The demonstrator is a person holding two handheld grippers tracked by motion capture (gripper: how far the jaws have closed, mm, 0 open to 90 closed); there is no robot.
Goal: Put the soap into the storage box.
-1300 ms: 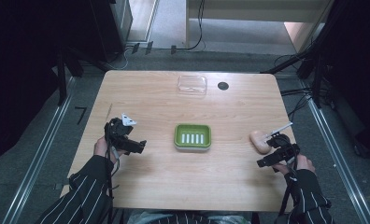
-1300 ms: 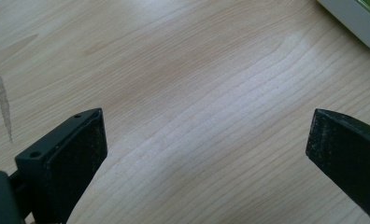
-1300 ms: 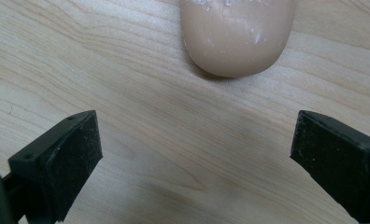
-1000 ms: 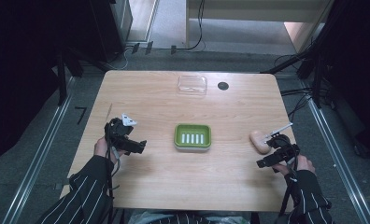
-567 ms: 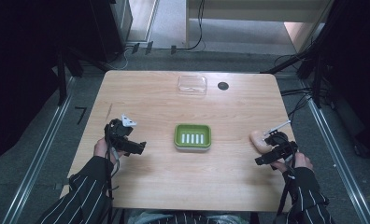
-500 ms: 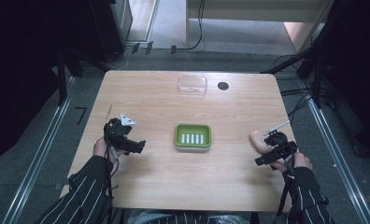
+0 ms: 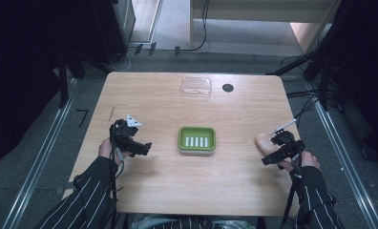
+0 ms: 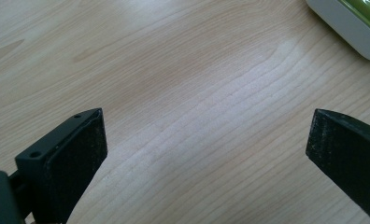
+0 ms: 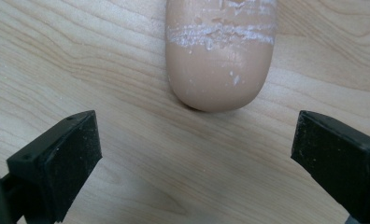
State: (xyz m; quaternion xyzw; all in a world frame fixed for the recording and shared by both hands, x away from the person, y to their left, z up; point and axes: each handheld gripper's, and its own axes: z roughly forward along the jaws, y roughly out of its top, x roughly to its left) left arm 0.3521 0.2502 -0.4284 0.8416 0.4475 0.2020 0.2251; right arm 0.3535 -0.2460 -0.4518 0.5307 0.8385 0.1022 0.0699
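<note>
High view: right tool (image 7: pixel 272 159) edged closer to soap bar (image 7: pixel 265 142)

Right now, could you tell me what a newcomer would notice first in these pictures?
Probably the green soap dish at the table's centre. Next, the peach soap bar lying just ahead of the right gripper, whose jaws stand wide open. A clear plastic lid sits near the far edge.

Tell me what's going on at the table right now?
A person holds a gripper in each hand. The right gripper is open, its fingers just short of a peach-coloured soap bar lying on the table. The left gripper is open above bare wood, beside the green soap dish.
</note>
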